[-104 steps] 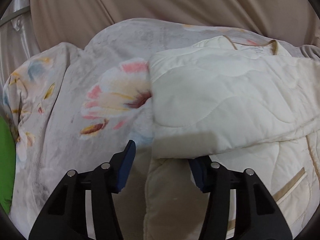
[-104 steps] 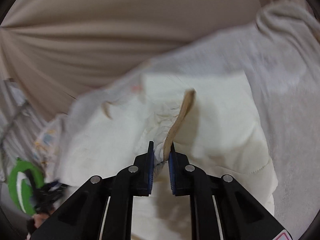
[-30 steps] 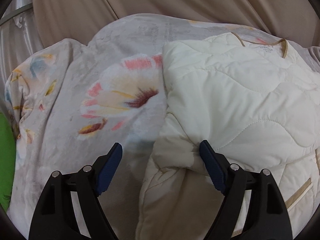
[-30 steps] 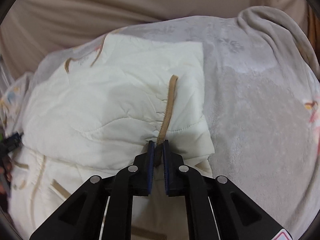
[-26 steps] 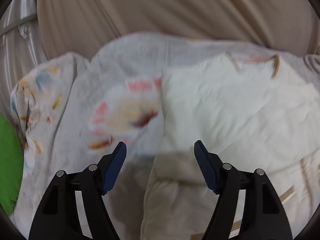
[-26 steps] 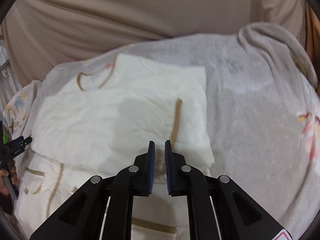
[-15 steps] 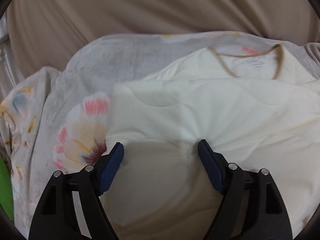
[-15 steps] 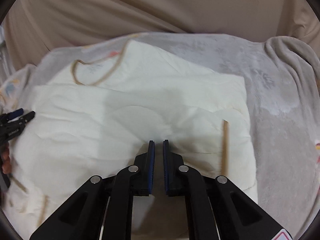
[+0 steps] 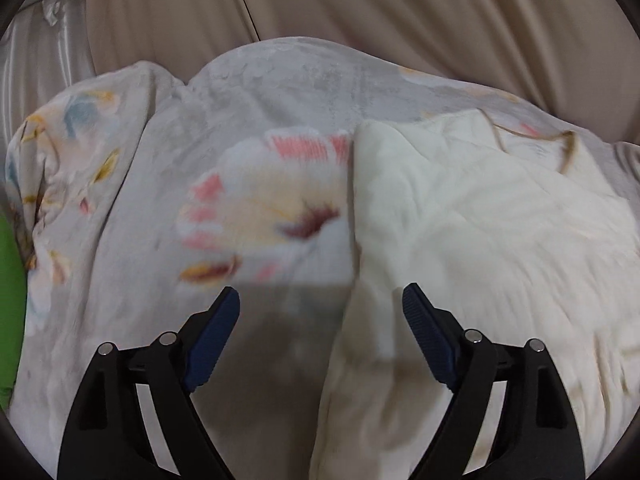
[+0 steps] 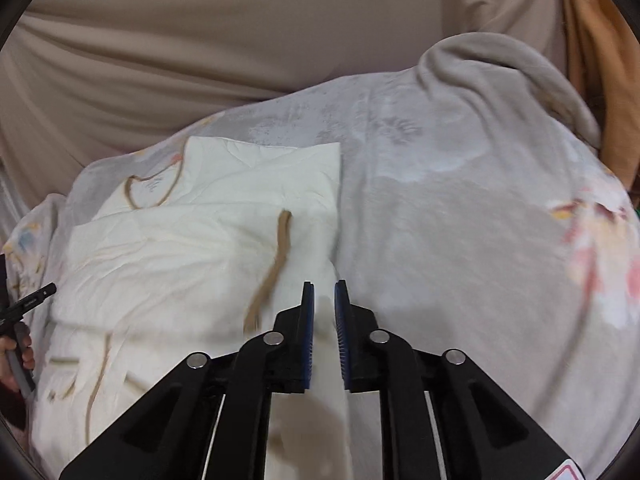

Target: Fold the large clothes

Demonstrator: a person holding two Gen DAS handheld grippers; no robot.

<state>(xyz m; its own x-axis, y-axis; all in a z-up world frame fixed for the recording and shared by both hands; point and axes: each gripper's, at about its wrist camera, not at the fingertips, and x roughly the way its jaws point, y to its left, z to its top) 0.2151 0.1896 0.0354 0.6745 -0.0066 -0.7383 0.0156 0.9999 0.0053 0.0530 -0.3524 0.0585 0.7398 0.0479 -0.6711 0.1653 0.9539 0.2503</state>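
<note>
Left wrist view: my left gripper [image 9: 320, 308] hangs with its ribbed blue jaws spread wide and opening further, gripping nothing. The cream quilted jacket [image 9: 480, 240], puffy with wavy stitching, lies to the right on a plush grey floral blanket [image 9: 260, 208]. Half a second ago the jacket's folded edge sat between these jaws; now it lies clear of them. Beige curtain [image 9: 360, 12] hangs behind.

Right wrist view: my right gripper [image 10: 322, 300] shows a narrow, widening gap, with nothing in it. A second ago it pinched the tan-trimmed sleeve cuff [image 10: 276, 264], which now lies loose on the folded jacket, left of the jaws. My left hand [image 10: 20, 350] shows at the left edge.
</note>
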